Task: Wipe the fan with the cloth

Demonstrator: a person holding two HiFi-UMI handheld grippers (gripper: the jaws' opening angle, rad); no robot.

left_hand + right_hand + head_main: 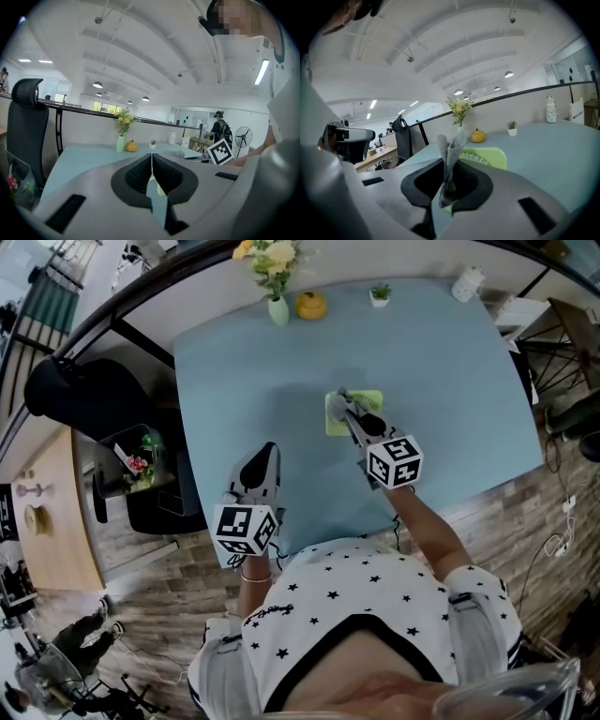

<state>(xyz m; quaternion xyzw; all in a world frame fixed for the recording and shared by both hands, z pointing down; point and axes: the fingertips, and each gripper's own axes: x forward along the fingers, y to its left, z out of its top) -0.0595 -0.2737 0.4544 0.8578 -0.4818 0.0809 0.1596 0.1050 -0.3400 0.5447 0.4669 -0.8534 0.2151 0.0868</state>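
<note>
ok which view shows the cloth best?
Right gripper view: grey cloth sits centre, pinched by the right hand-held gripper. Head view shows only a grey scrap at the green fan. Left gripper view: can't make it out.

The grey cloth [449, 150] looks soft and fuzzy. The light green fan [492, 158] is smooth plastic. The pale blue desk [450, 381] is smooth and matt. The brown floor [525, 512] at 4 o'clock looks wooden.

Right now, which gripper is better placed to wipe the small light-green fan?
Right. The right gripper is shut on the grey cloth, directly at the light-green fan; the left gripper is shut, empty, near the front edge of the blue table.
</note>
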